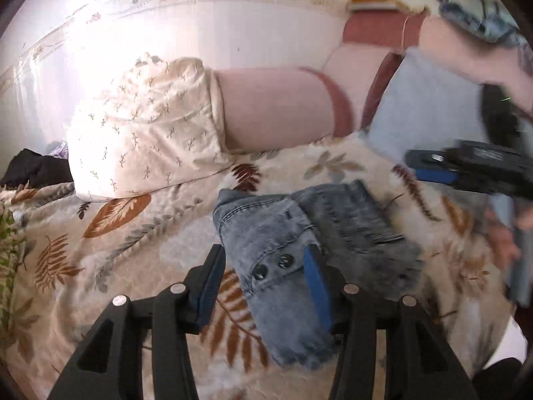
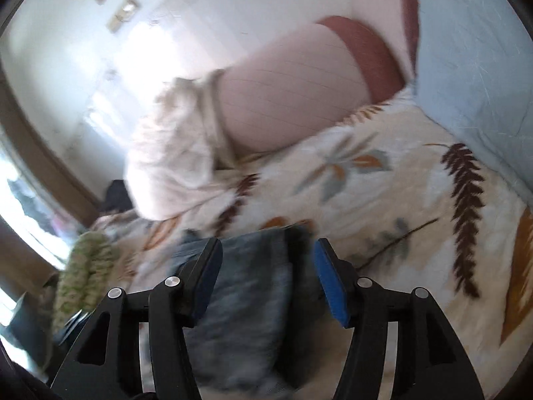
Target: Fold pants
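Note:
Grey-blue washed denim pants [image 1: 299, 246] lie folded into a compact bundle on the leaf-print bedspread [image 1: 110, 233], two dark buttons showing on top. My left gripper [image 1: 266, 266] is open just above the near part of the bundle, its fingers apart and holding nothing. The right gripper [image 1: 429, 170] shows in the left wrist view at the right, raised above the bed, blurred. In the right wrist view my right gripper [image 2: 266, 266] is open and empty over the blurred pants [image 2: 246, 286].
A cream leaf-print pillow [image 1: 143, 133] and a pink bolster [image 1: 276, 110] lie along the white wall. A pale blue pillow [image 1: 423, 106] stands at the right. A dark garment [image 1: 36, 166] sits at the left edge. A green knitted item [image 2: 86, 276] lies at the left.

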### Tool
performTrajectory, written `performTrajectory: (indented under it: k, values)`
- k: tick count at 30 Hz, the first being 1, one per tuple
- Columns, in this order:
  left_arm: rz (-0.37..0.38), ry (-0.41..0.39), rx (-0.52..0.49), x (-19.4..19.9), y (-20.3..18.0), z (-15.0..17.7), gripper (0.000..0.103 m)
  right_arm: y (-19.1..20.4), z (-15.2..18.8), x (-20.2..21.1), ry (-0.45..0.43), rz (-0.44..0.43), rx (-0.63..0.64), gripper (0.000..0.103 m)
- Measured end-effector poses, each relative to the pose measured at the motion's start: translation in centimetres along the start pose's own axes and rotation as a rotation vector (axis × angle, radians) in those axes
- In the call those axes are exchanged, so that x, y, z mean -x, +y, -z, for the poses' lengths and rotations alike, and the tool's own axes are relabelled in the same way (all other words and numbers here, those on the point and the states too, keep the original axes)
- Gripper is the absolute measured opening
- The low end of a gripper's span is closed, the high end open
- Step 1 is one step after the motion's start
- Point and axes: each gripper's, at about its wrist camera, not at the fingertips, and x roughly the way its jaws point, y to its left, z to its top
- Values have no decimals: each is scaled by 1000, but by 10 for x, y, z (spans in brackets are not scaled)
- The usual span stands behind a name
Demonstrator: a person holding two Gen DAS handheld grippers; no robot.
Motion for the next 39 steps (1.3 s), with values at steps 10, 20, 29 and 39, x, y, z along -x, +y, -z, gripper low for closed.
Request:
performTrajectory:
  k: [10,20,29,39]
  values:
    - [-56,163,-108,-61,-33,36,49,28,85,-80,231,170,62,39]
    - [-177,192,-156,-80,-49,42,54,6,86,-88,262,130,-24,36]
    - [-303,-7,19,18,-1,30,94,53,79,-24,29,124,65,50]
    - [-422,-219,89,109,39,25,103,139,102,47,-323,48,127,79]
